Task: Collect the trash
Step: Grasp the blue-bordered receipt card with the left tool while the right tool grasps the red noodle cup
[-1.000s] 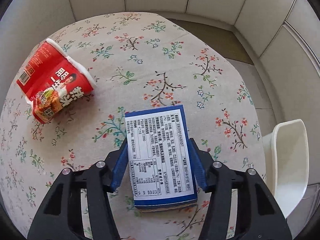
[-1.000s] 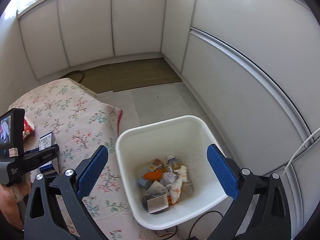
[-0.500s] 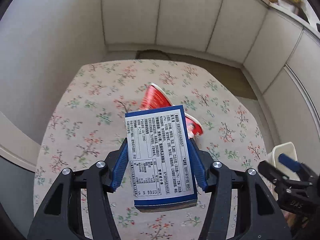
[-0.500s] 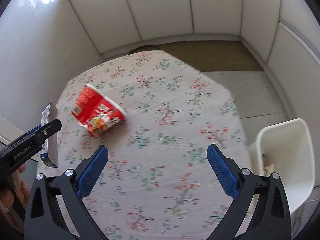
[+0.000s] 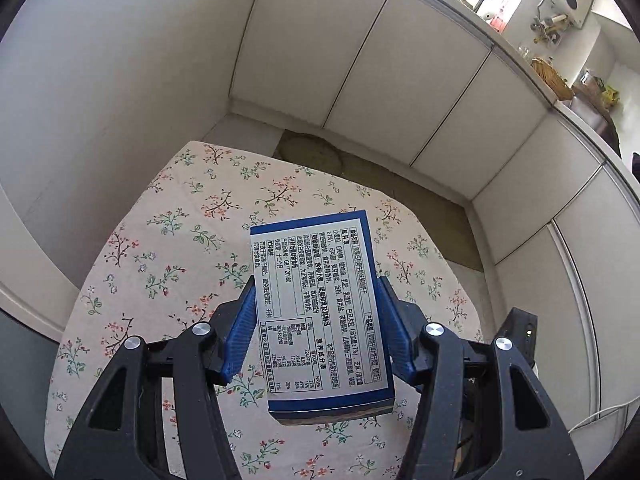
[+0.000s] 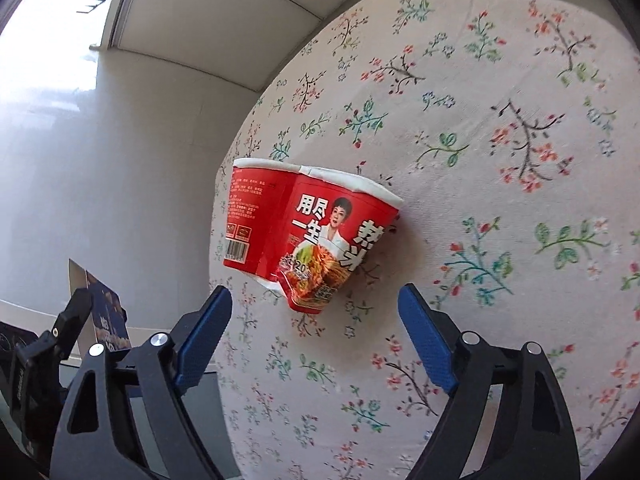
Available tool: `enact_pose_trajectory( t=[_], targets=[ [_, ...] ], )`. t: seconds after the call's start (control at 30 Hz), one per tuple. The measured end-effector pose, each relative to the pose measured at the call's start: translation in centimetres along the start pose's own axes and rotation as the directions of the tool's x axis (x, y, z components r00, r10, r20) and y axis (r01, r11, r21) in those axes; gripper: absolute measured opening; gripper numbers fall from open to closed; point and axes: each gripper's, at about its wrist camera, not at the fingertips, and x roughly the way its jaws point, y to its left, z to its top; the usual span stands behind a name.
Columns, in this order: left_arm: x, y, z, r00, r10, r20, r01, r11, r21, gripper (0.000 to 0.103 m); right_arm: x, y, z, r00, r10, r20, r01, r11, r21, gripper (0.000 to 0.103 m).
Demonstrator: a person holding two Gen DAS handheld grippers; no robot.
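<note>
My left gripper (image 5: 316, 320) is shut on a blue carton (image 5: 320, 312) with a white printed label, held well above the floral tablecloth (image 5: 168, 240). That carton also shows at the left edge of the right wrist view (image 6: 102, 312), in the left gripper (image 6: 68, 320). A crushed red instant-noodle cup (image 6: 308, 236) lies on its side on the cloth near the table's left edge. My right gripper (image 6: 316, 332) is open and empty, just above and short of the cup, its blue pads to either side of the cup's lower end.
White cabinet panels (image 5: 360, 80) surround the table, with a brown floor mat (image 5: 312, 152) beyond its far edge. A counter with clutter (image 5: 552, 72) runs at the upper right. The right gripper's body (image 5: 520, 332) shows low at the right of the left wrist view.
My left gripper has lifted the carton high above the table. My right gripper has swung from over the white bin to the table and closed in on the red cup.
</note>
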Motion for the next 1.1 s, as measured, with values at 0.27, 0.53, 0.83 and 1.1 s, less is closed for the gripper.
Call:
enact_pose_trajectory(
  t=[0.27,0.53,0.83,1.1],
  targets=[
    [0.3,1.5,0.4,1.0,0.007,-0.005,-0.007,1.0,-0.021,0.054,3.7,-0.8,0.5,0.995,0.1,-0.017,-0.098,0.991,0.093,0.049],
    [0.5,1.3,0.4,0.999,0.033,0.003,-0.033,0.999,-0.004,0.054,3.2,-1.0,0.7,0.997,0.071,-0.002,-0.07,0.992,0.105,0.041],
    [0.1,1.1,0.5,1.0,0.022,0.011,-0.022,1.0,-0.016,0.054,0.0,1.9,-0.8,0.998,-0.042,0.039,0.044,0.998,-0.041,0.04],
    [-0.5,-0.1,0.4,1.0,0.004,0.016,-0.004,1.0,-0.014,0.054,-5.0,3.4,-1.8,0.986,-0.107,0.124,0.128,0.977,-0.171,0.039]
  ],
)
